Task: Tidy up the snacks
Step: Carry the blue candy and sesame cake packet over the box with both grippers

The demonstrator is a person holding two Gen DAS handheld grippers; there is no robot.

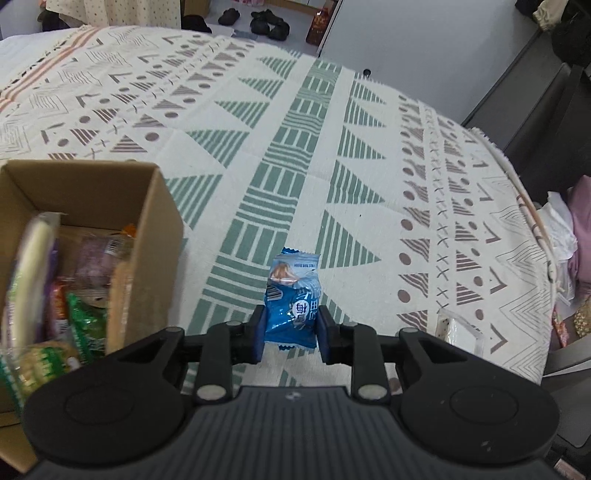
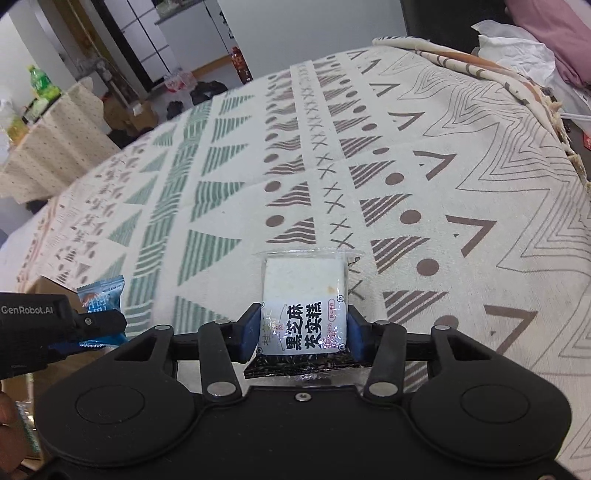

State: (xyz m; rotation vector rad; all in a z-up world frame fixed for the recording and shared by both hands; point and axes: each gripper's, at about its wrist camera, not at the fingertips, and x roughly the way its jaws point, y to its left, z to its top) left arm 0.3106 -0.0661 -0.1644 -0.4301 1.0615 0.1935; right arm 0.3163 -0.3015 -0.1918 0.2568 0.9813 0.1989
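My left gripper (image 1: 290,328) is shut on a small blue snack packet (image 1: 293,295), held just above the patterned tablecloth (image 1: 332,147). To its left stands an open cardboard box (image 1: 155,236) with several snack packs inside. My right gripper (image 2: 302,332) is shut on a clear-wrapped white sesame cake packet (image 2: 303,295) with black lettering. In the right wrist view the left gripper (image 2: 88,325) and its blue packet (image 2: 101,295) show at the left edge. The white packet (image 1: 456,328) appears at the lower right of the left wrist view.
The cloth-covered table drops off at its right edge (image 1: 532,206), with pink fabric and plastic bags beyond. Shoes (image 1: 266,22) lie on the floor past the far edge. A second small table with bottles (image 2: 40,85) stands at the back left.
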